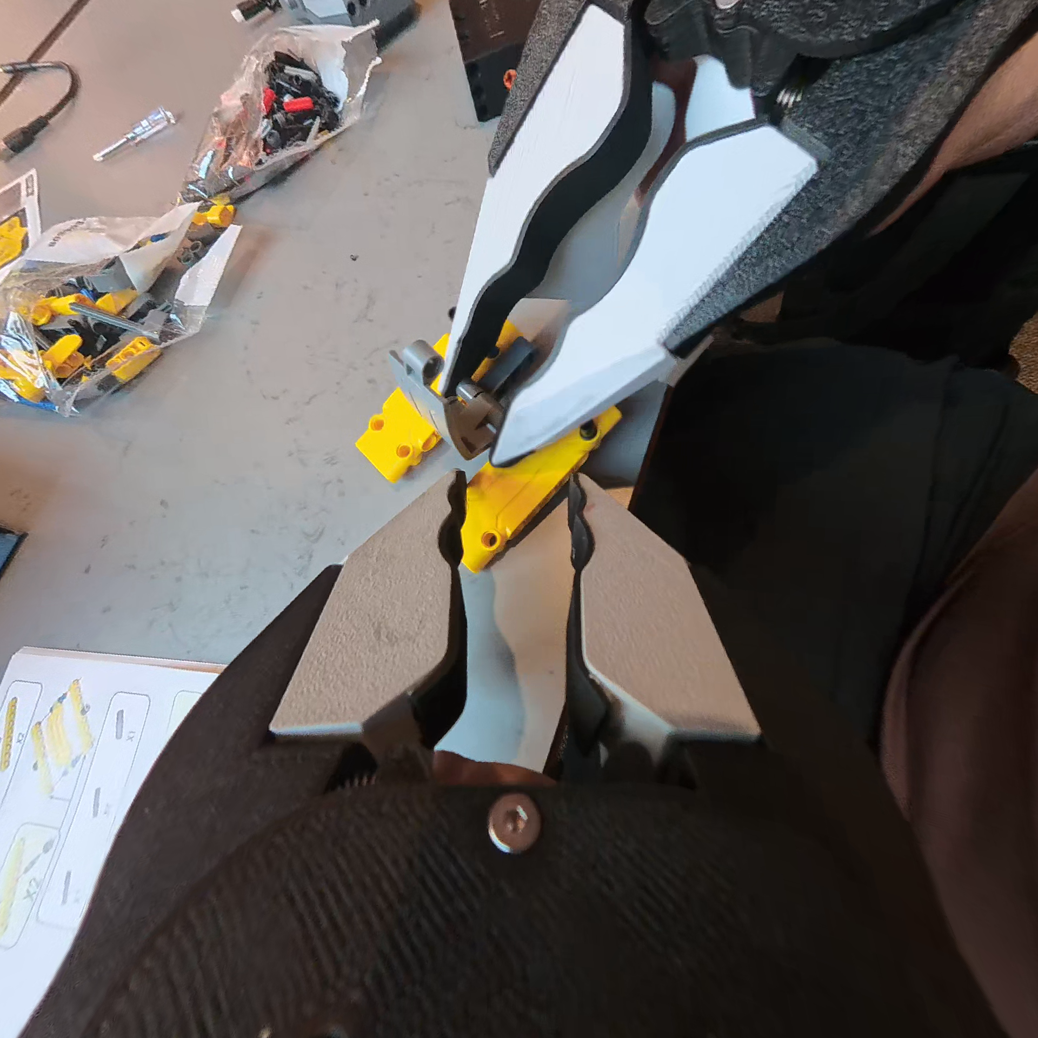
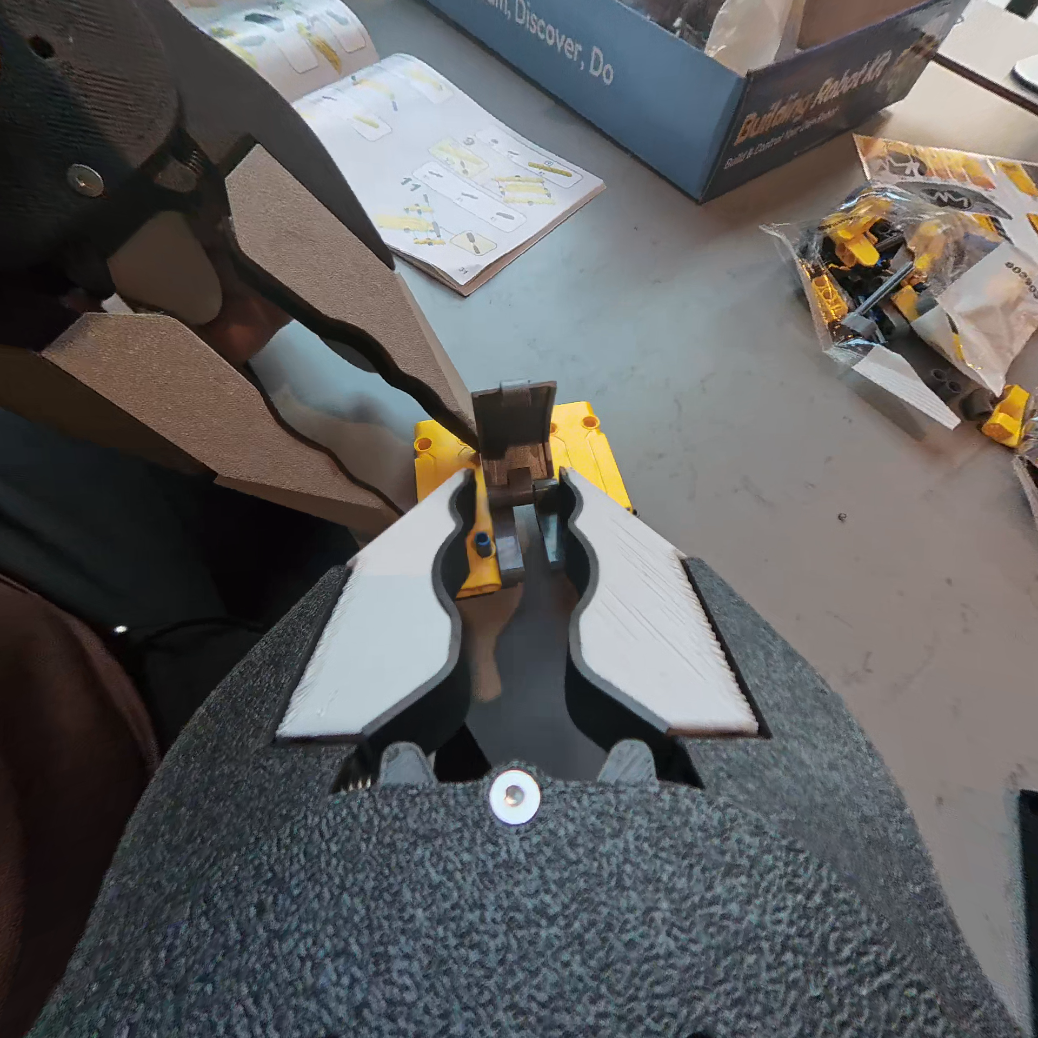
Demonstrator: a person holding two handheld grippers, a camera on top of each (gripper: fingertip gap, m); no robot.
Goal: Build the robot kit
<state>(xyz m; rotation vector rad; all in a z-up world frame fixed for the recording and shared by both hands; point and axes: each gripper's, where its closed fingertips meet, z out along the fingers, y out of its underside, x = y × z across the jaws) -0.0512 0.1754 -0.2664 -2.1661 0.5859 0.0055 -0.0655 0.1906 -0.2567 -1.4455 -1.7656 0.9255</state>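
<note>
The left tongs (image 1: 517, 494) have a black body of finely ribbed printed plastic, with one silver hex screw at its centre; their fingers (image 1: 387, 634) are flat, matt grey wedges edged on the inner side with wavy black pads; the right tongs (image 2: 514, 477) have a coarser, speckled charcoal body, a bright silver screw with washer at its centre, and paler, whitish fingers (image 2: 634, 634) showing fine layer lines, likewise lined with wavy black pads.

The right gripper (image 1: 474, 421) covers the middle of the yellow assembly (image 1: 508, 505), hiding how the grey part (image 2: 514, 444) joins it. Beyond the left gripper (image 1: 517, 483), the booklet (image 1: 50, 786) runs off the frame edge.
</note>
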